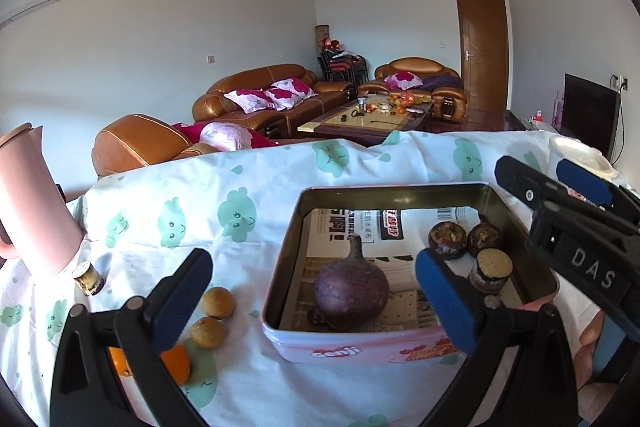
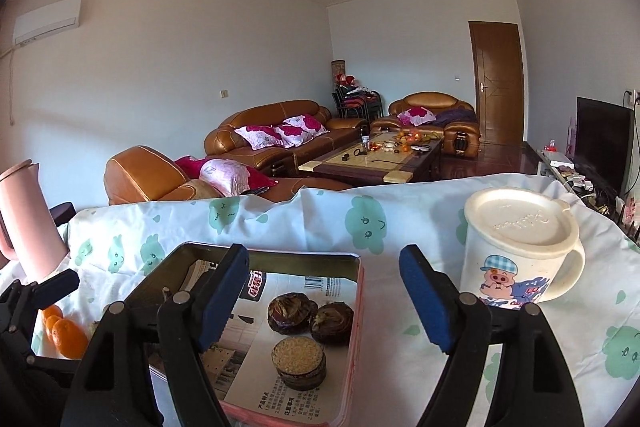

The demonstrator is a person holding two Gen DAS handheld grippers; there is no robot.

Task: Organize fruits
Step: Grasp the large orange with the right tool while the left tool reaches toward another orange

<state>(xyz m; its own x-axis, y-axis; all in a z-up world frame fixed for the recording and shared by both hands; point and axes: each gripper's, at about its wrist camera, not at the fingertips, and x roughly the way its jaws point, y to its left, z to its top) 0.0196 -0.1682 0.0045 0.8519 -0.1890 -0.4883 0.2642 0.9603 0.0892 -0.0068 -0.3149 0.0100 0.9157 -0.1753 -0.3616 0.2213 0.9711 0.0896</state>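
1. The left gripper (image 1: 312,291) stands wide open, empty, over the near edge of the tin tray (image 1: 280,267).
2. The right gripper (image 2: 320,299) is open too, holding nothing.
3. In the tray lie a purple round fruit (image 1: 351,293) and three dark water chestnuts (image 2: 308,327).
4. Left of the tray, on the cloth (image 1: 260,187), sit two small brown fruits (image 1: 212,317) and an orange (image 1: 176,363).
5. Farther right stands a lidded mug (image 2: 520,251).

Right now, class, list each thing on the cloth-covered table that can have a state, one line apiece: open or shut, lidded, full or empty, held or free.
Pink rectangular metal tin: lid off, holding produce on printed paper.
Round purple root vegetable: in tin, free.
White cartoon-pig plastic mug: lid on, upright.
Pink tall jug: upright, contents hidden.
Left gripper: jaws open, empty.
Right gripper: jaws open, empty.
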